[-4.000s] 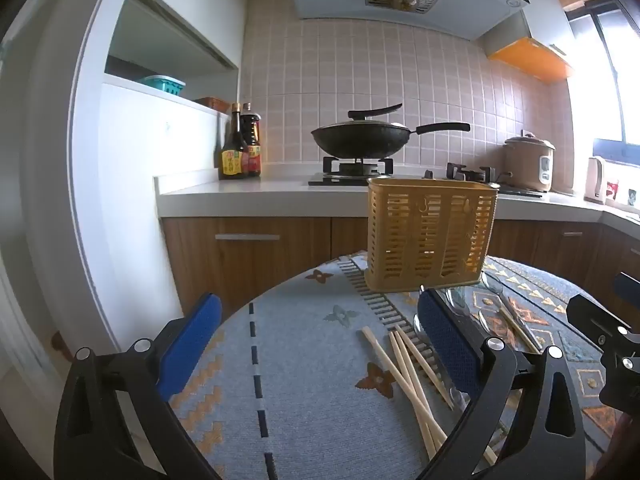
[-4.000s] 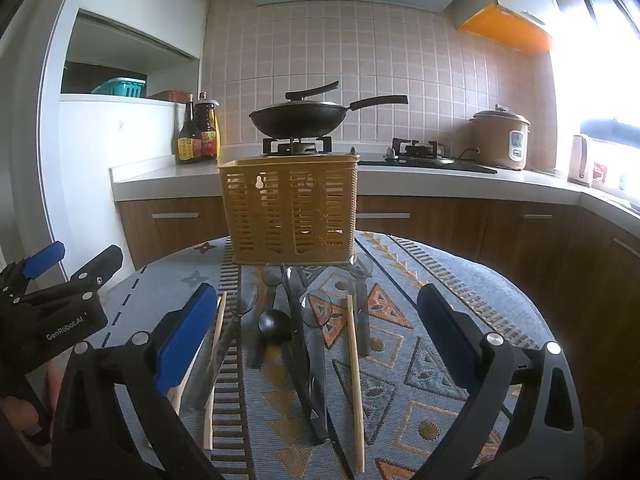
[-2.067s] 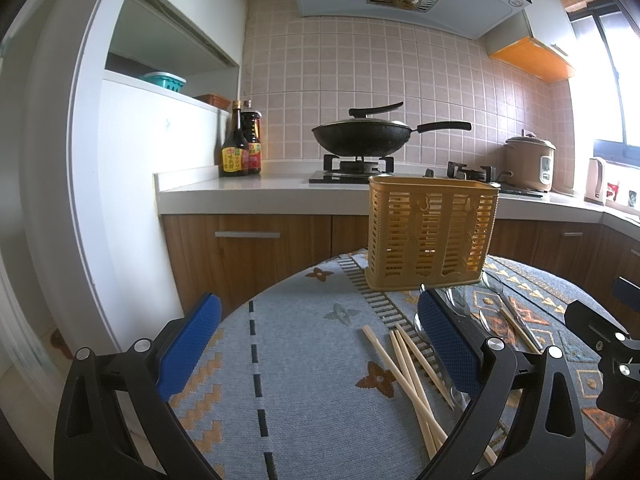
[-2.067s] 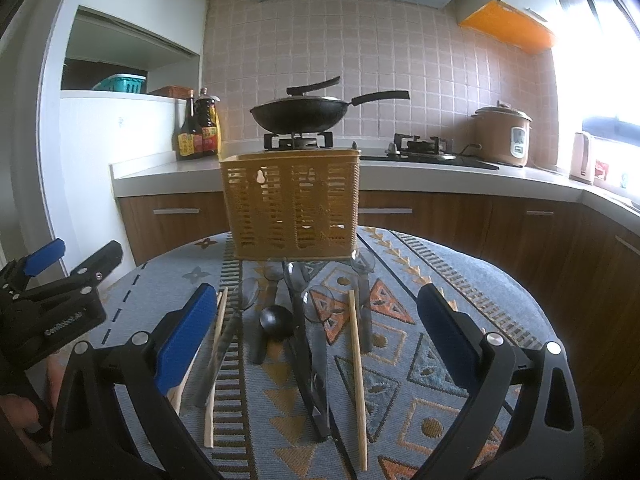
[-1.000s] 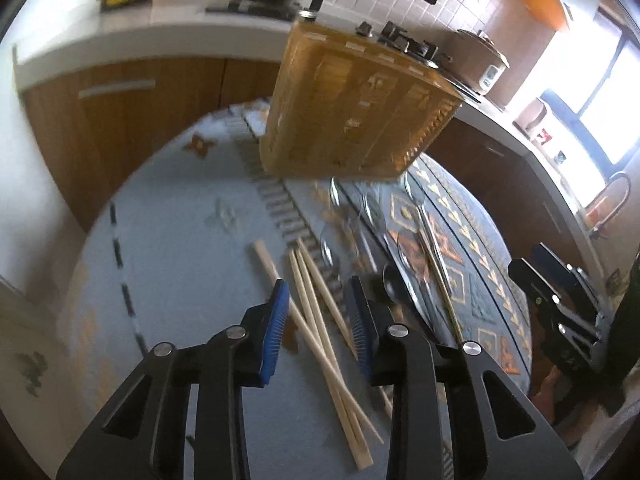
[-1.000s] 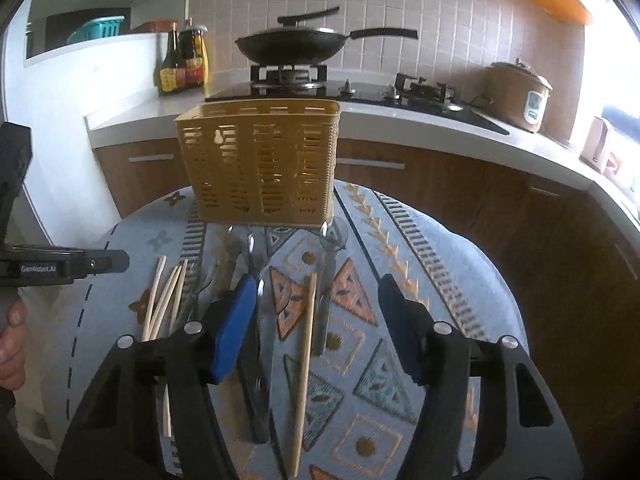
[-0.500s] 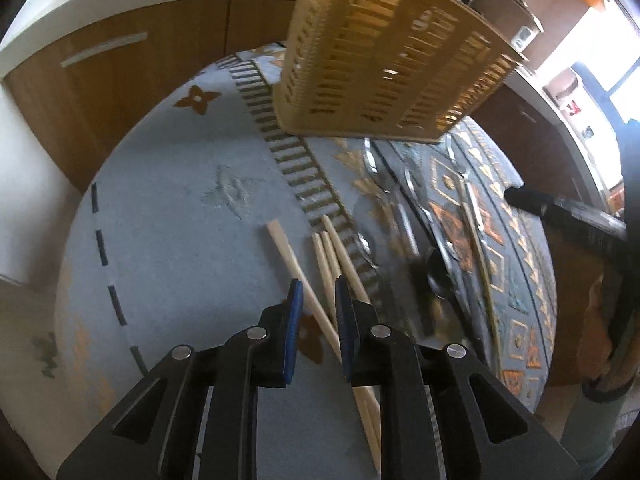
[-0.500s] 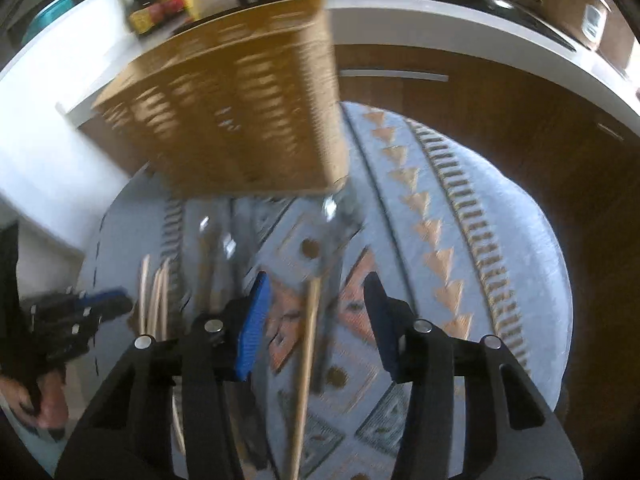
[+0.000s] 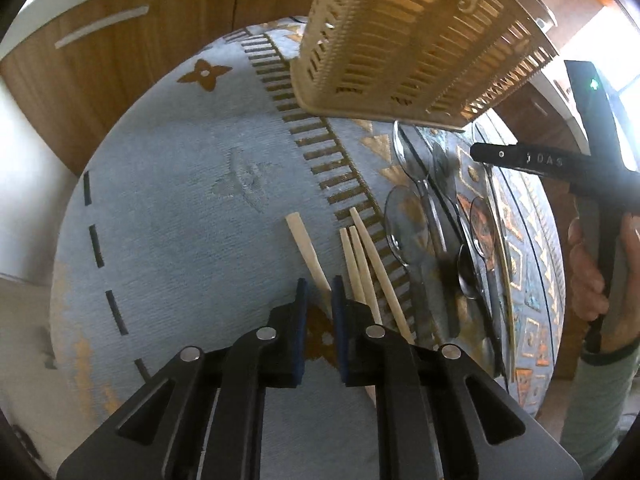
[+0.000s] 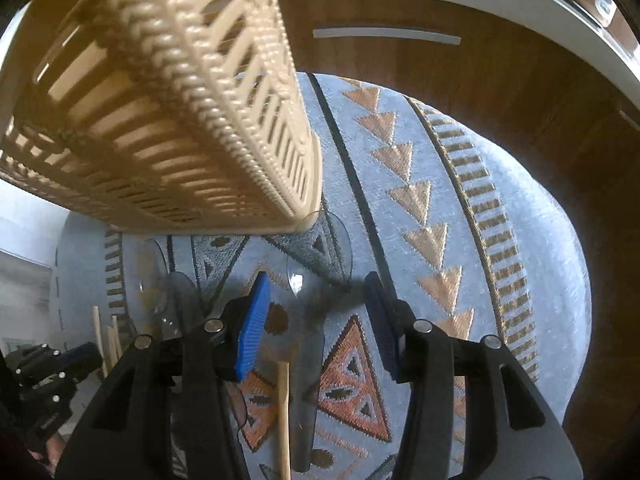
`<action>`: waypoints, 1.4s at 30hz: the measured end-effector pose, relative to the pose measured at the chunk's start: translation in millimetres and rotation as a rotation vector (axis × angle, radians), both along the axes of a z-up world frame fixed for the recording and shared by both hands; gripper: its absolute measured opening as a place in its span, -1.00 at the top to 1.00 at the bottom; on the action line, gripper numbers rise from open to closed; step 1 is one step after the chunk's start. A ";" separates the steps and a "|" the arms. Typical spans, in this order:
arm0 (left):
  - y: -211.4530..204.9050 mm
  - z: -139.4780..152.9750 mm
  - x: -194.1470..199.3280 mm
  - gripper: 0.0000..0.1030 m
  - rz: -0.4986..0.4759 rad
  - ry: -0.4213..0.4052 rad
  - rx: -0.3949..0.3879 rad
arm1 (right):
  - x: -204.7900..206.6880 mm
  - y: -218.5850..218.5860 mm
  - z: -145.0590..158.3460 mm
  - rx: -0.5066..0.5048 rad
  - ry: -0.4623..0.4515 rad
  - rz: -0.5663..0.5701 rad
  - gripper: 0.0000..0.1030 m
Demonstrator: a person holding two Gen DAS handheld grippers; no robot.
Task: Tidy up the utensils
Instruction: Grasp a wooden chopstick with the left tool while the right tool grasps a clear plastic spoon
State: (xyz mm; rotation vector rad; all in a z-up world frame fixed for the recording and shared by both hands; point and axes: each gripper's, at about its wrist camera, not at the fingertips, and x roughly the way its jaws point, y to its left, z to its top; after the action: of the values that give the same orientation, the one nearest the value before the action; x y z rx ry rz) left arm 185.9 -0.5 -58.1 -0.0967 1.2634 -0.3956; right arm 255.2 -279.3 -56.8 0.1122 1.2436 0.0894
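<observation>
Here, over a round table (image 9: 168,184) spread with a patterned blue-and-orange cloth, a person works two handheld grippers, both tipped steeply down so their fingers can reach cutlery lying flat. Nearest, the left gripper (image 9: 319,300) is closing, its jaws down to a narrow slot around one pale chopstick (image 9: 306,254) that lies slightly apart from three others (image 9: 362,258); whether the pads already press on it cannot be told. Just beyond those chopsticks lie steel spoons (image 9: 404,216) and darker utensils, side by side on the cloth. The right gripper (image 10: 320,312), gripped by a hand (image 9: 588,268) at the table's far side in the left view, hangs with its jaws about half apart and holds nothing; a clear-bowled spoon (image 10: 304,304) and the end of a fifth chopstick (image 10: 283,408) lie beneath the gap. Farthest, the tall slatted beige basket (image 9: 412,40) stands upright at the table's back edge, presumably the holder meant to receive everything. Wooden cabinet fronts (image 10: 460,80) close the background.
</observation>
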 end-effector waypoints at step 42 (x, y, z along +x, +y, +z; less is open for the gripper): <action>-47.1 3.5 -20.4 0.63 -0.160 -0.161 0.256 | 30.6 30.2 -0.8 -0.135 -0.032 0.110 0.44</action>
State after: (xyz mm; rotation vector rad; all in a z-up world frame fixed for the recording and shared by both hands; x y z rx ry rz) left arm 165.6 -47.6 -54.6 0.2511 1.1559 -0.3681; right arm 285.7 -249.2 -57.6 -0.0743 1.2197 0.1024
